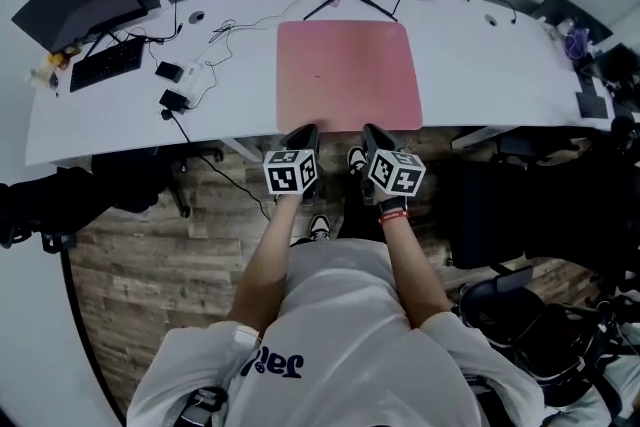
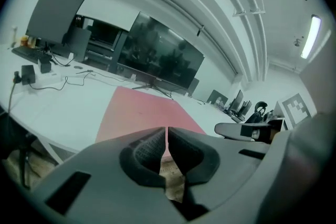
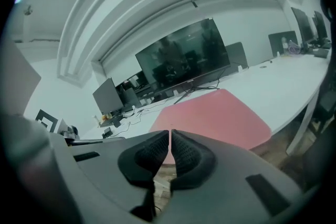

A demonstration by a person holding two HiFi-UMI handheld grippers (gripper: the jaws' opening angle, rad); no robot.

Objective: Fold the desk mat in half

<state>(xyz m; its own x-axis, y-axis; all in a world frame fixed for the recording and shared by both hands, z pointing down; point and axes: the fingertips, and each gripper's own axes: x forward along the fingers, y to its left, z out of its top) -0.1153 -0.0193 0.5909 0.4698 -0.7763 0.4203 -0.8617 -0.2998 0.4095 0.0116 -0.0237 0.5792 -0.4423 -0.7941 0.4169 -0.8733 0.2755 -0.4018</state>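
Desk mat [image 1: 348, 75] lies flat and unfolded on the desk [image 1: 500, 65], directly ahead of both tools. Left gripper [image 1: 303, 133] and right gripper [image 1: 372, 133] sit just short of its near edge, jaws closed and empty. Step in hand: approach. The next move likely calls for opening both and pinching the near edge.

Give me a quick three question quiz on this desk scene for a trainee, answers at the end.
1. True or false: the pink desk mat already lies folded in half.
2. The left tool is: A) clamped on the mat, B) shut and empty, C) wide open.
3. In the head view, on which side of the mat does the keyboard lie?
Key: 1 false, it lies flat; 2 B; 3 left.
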